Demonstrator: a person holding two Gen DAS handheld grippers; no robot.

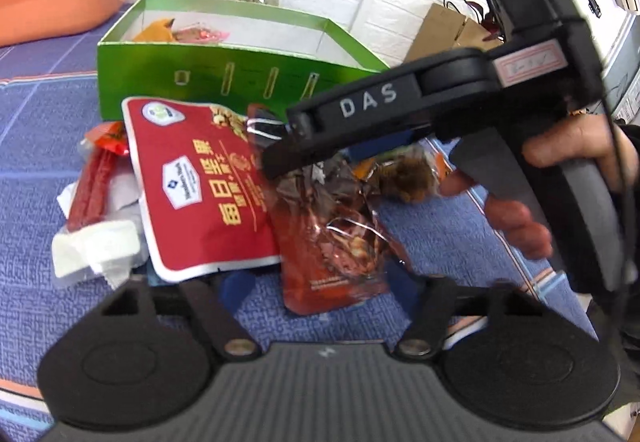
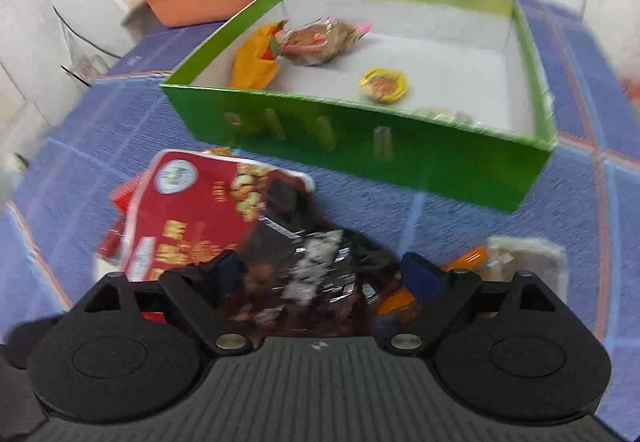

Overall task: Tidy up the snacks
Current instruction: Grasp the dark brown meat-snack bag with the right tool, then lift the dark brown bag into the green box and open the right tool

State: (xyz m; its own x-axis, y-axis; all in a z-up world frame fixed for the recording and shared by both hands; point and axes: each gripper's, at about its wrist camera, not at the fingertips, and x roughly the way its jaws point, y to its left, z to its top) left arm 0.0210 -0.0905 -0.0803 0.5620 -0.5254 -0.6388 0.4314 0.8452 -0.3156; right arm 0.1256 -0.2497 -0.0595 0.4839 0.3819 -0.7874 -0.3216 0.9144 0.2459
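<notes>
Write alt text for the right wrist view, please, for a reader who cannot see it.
The right gripper hovers over a dark snack packet beside a red nut pouch on a blue tablecloth. Behind stands an open green box holding a few snacks.

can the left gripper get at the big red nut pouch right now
Probably yes. The red nut pouch lies on top of the pile just ahead of the left gripper, its near corner uncovered. The right gripper reaches only over its far right edge.

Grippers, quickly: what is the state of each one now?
Left gripper: open, dark red snack packet between its fingers.
Right gripper: packet between, grip cannot be told.
</notes>
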